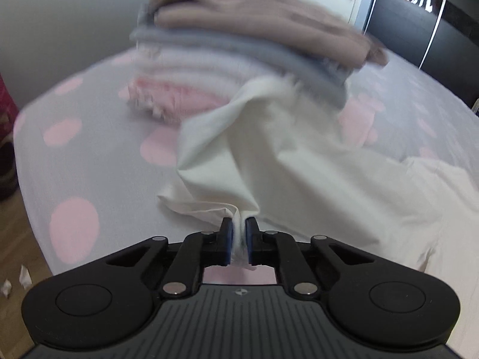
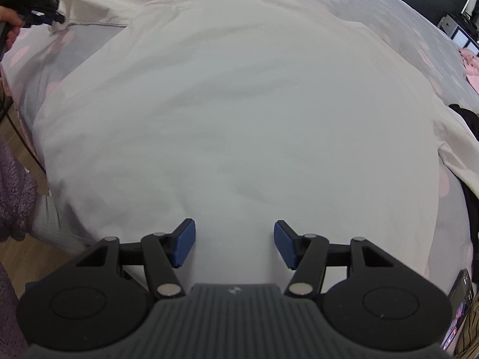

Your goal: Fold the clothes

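One blurred folded stack [image 1: 239,51], left gripper [image 1: 239,239] pinching white garment [image 1: 269,155].

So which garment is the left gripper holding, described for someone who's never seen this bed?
On the grey bedsheet with pink dots, find the stack of folded clothes. The spread-out white cotton garment lies beside it, unfolded, pinched by the left gripper.

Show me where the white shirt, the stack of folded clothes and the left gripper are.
white shirt [image 2: 239,119], right wrist view, middle of its spread body.
stack of folded clothes [image 1: 239,51], left wrist view, blue layer.
left gripper [image 1: 239,239], left wrist view, between its fingertips, pinching the shirt.
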Demonstrator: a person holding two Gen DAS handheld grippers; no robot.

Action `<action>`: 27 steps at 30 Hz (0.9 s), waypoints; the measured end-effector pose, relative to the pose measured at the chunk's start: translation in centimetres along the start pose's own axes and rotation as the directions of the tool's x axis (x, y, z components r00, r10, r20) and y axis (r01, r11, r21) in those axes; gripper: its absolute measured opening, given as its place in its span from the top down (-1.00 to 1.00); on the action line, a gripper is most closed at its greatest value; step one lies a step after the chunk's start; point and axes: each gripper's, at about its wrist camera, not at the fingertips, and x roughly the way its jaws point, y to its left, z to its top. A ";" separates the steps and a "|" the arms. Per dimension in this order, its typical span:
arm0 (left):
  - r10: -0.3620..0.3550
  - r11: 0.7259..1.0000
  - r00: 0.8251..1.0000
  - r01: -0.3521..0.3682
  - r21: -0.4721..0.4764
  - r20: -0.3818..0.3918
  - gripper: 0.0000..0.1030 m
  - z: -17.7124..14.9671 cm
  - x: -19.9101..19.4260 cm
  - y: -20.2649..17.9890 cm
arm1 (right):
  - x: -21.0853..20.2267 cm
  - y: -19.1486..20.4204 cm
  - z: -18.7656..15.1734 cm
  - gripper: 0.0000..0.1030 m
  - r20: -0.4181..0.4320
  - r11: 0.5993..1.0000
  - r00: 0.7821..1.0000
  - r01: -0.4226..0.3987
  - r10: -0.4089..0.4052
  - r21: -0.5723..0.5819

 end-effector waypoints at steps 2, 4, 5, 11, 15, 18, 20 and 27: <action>-0.032 0.999 0.997 0.030 0.029 0.075 0.88 0.3 -2.0 -0.6 | 0.1 -0.2 0.1 -0.25 0.001 1.000 1.000 -0.001 0.001 0.010; -0.088 0.994 0.986 0.077 0.082 0.141 0.88 0.6 -4.3 -1.7 | 0.1 -0.2 0.2 -0.25 0.002 1.000 1.000 -0.007 0.007 0.010; -0.119 0.987 0.979 0.099 0.124 0.168 0.89 0.6 -5.4 -2.6 | 0.1 -0.2 0.3 -0.25 0.003 1.000 1.000 -0.010 0.010 0.009; -0.327 0.894 0.916 0.221 0.390 0.231 0.89 -0.6 -11.1 -8.6 | -0.7 -0.3 0.1 -0.27 0.016 1.000 1.000 -0.016 0.016 -0.005; -0.437 0.797 0.879 0.282 0.533 0.189 0.90 -2.6 -13.7 -12.4 | -0.8 -0.3 0.0 -0.28 0.019 1.000 1.000 -0.017 0.017 -0.006; -0.497 0.724 0.858 0.329 0.607 0.127 0.90 -4.3 -14.8 -14.6 | -0.8 -0.3 -0.1 -0.28 0.016 1.000 1.000 -0.015 0.015 -0.003; -0.534 0.671 0.843 0.371 0.642 0.072 0.90 -5.6 -15.3 -15.8 | -0.8 -0.4 0.0 -0.28 0.014 1.000 1.000 -0.014 0.014 0.001; -0.599 0.397 0.784 0.469 0.789 -0.164 0.90 -12.9 -16.6 -20.1 | -1.0 -0.8 0.0 -0.30 0.007 1.000 1.000 -0.011 0.011 0.004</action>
